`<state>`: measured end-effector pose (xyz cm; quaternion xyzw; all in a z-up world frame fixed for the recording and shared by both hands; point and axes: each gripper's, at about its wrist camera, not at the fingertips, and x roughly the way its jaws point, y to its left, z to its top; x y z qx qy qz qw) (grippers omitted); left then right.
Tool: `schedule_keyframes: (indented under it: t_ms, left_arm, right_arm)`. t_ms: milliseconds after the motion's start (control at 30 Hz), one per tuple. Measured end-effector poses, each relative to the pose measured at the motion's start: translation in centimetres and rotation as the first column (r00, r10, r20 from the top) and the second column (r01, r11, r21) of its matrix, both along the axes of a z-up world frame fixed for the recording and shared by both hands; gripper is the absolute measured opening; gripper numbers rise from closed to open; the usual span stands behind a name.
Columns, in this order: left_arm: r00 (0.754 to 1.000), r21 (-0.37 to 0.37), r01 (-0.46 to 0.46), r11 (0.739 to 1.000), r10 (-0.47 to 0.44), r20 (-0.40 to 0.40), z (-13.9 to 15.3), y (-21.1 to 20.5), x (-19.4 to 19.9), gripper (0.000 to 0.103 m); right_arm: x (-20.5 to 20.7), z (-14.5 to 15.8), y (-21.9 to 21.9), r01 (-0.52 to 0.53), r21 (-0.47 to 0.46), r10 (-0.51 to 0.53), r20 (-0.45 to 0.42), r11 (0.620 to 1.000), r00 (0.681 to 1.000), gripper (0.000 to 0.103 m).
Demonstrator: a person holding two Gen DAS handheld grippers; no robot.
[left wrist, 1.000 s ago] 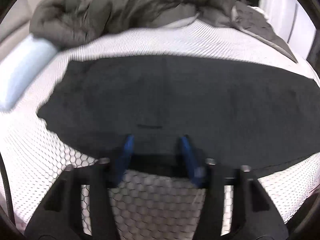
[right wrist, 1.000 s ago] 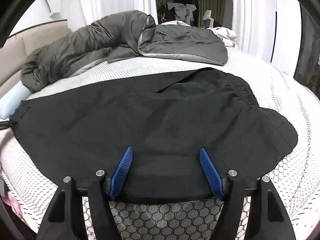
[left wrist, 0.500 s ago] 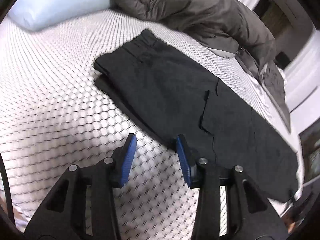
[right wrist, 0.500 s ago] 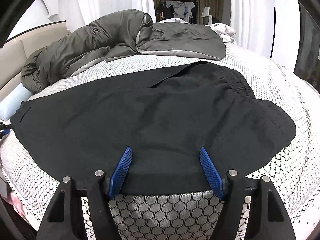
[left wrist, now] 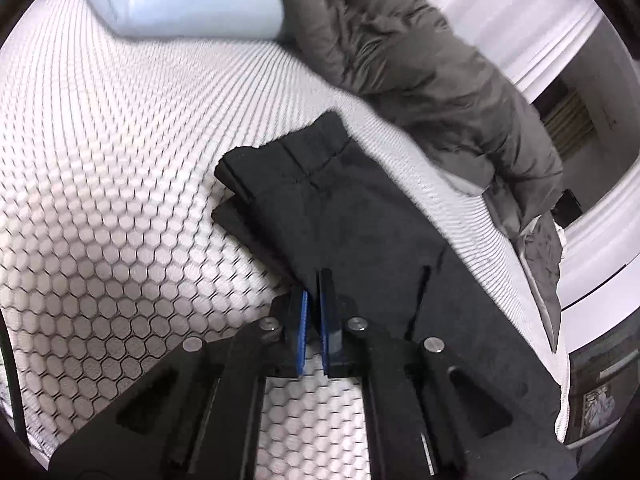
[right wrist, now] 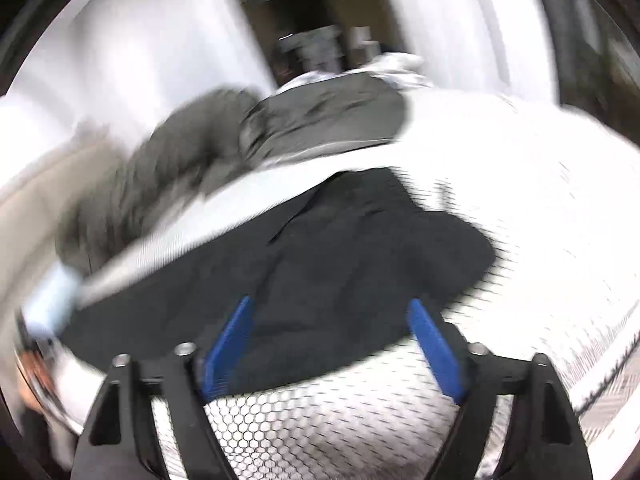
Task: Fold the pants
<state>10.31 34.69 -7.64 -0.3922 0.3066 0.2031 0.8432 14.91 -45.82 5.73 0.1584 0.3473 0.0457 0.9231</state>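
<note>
The pants (left wrist: 352,216) lie folded lengthwise on the bed (left wrist: 120,160), legs stacked; the left gripper (left wrist: 314,300) pinches their near edge, the right gripper (right wrist: 332,344), jaws just opening, hangs spread and empty, and the crosswise folds seem left

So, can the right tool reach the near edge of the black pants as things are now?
Probably yes. The right tool is open, with the near edge of the black pants between its fingers and nothing lying on it. The picture is blurred, so contact is unclear.
</note>
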Motion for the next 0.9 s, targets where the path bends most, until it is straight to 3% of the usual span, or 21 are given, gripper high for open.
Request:
schedule_keyframes:
  t_ms: [133,200,233,267,333,367,433,500,633,700,733,767,800,867,900]
  left_arm:
    - [1.0,-0.02,-0.002,1.0,0.002,-0.001,-0.9,1.0,0.8,0.003]
    - [1.0,-0.011,0.001,1.0,-0.001,-0.006,-1.2,1.4,1.8,0.003]
    - [1.0,-0.013,0.001,1.0,-0.001,-0.003,-1.2,1.5,1.9,0.003]
    - [1.0,-0.018,0.0,1.0,0.0,0.0,-1.4,1.7,1.9,0.003]
    - [1.0,-0.026,0.0,1.0,0.0,0.017,-1.2,2.0,2.0,0.003]
    - [1.0,-0.024,0.002,1.0,-0.001,0.029,-1.0,2.0,1.5,0.003]
    - [0.999,-0.016,0.011,1.0,-0.011,0.04,-0.6,1.8,0.5,0.003]
    - [0.999,-0.006,0.029,1.0,-0.029,0.02,-0.7,1.6,0.2,0.003]
    - [0.999,-0.012,0.037,0.999,-0.037,-0.013,-1.4,1.4,0.0,0.004]
    - [1.0,0.008,0.018,1.0,-0.018,-0.01,-0.4,1.2,-0.8,0.009]
    - [1.0,0.022,0.002,1.0,-0.002,-0.001,0.2,1.0,-1.5,0.012]
    - [1.0,0.032,-0.006,0.999,0.006,0.001,0.8,0.8,-2.0,0.018]
    - [1.0,0.044,-0.016,0.999,0.015,0.007,1.4,0.5,-2.7,0.022]
    - [0.998,0.06,-0.025,0.998,0.022,0.051,2.9,-0.3,-3.9,0.049]
    - [0.997,0.08,-0.016,0.997,0.01,0.076,3.9,-1.1,-4.2,0.057]
  right_arm:
    - [1.3,-3.0,-4.5,0.085,0.19,-0.065,-0.109,0.978,0.992,0.084]
    - [3.4,-5.5,-6.5,0.138,0.311,-0.089,-0.164,0.94,0.982,0.082]
    - [4.2,-6.1,-7.1,0.154,0.352,-0.102,-0.162,0.923,0.981,0.076]
    - [4.8,-6.3,-7.4,0.159,0.379,-0.11,-0.149,0.912,0.983,0.054]
    - [6.3,-5.7,-7.6,0.171,0.384,-0.129,-0.131,0.907,0.983,0.025]
    - [6.5,-5.1,-7.5,0.165,0.374,-0.128,-0.121,0.913,0.984,0.018]
    - [5.9,-3.0,-6.6,0.117,0.284,-0.11,-0.04,0.952,0.993,0.015]
    - [4.6,-2.3,-6.3,0.11,0.207,-0.11,-0.011,0.972,0.994,0.015]
    - [4.5,-6.5,-8.3,0.165,0.218,-0.133,-0.156,0.962,0.979,0.019]
    - [3.6,-6.4,-8.8,0.145,0.266,-0.116,-0.12,0.953,0.986,0.031]
    - [3.2,-6.1,-9.0,0.136,0.289,-0.11,-0.104,0.947,0.988,0.05]
    - [2.7,-5.7,-9.1,0.127,0.315,-0.105,-0.084,0.941,0.991,0.062]
    - [2.2,-5.4,-9.2,0.129,0.329,-0.113,-0.068,0.935,0.991,0.064]
    - [1.4,-5.3,-9.1,0.128,0.334,-0.113,-0.063,0.934,0.992,0.064]
    - [1.3,-5.5,-8.9,0.118,0.348,-0.1,-0.07,0.93,0.993,0.064]
